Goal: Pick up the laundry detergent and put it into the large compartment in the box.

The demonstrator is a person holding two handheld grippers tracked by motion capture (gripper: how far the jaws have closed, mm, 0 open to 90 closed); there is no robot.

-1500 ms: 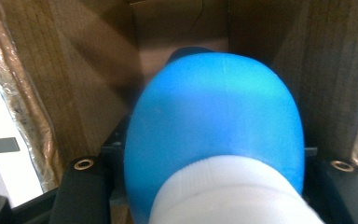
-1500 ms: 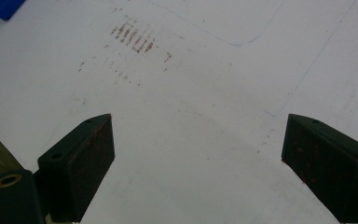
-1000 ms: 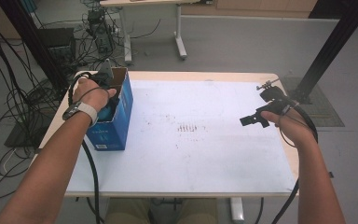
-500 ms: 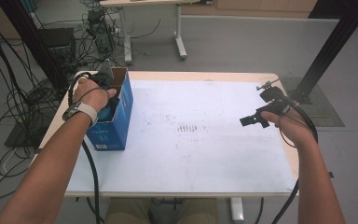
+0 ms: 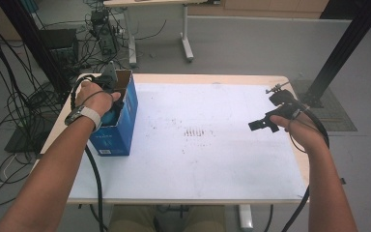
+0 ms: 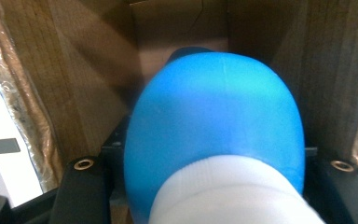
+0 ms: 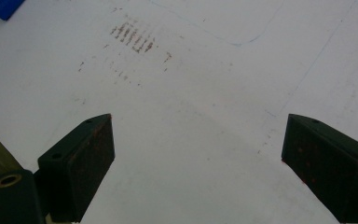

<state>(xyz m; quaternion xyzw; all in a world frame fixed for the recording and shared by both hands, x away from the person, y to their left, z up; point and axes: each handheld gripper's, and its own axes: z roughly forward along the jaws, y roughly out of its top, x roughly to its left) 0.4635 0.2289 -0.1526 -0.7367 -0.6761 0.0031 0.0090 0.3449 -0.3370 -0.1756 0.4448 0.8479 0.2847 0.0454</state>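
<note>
**Blue object held inside carton, right jaws empty**

Blue carton [image 5: 118, 126] standing open-topped at left edge of table [image 5: 212, 183]. Left gripper [image 5: 107, 99] reaching down into carton from above, jaws clamped on a rounded blue object [image 6: 219, 121] with a white part [image 6: 233, 191] nearest the camera. Object sitting inside carton, brown cardboard walls [image 6: 74, 84] on both sides and behind. Exact kind of object: cannot tell. Nothing else made out in carton around it.

Right gripper [image 5: 265, 123] far right of carton, above table near its right edge, pointing back toward carton. Jaws wide apart, nothing between pads [image 7: 93, 163], bare tabletop underneath.

Table surface white, light wood rim, patch of rusty brown marks [image 5: 196, 132] right of carton about mid-table. Faint pen lines beyond marks in right gripper view.

Room: grey floor, cable tangle [image 5: 14, 96] left of carton, second table's legs [image 5: 186, 29] beyond carton, black post [image 5: 343, 48] at far right.
</note>
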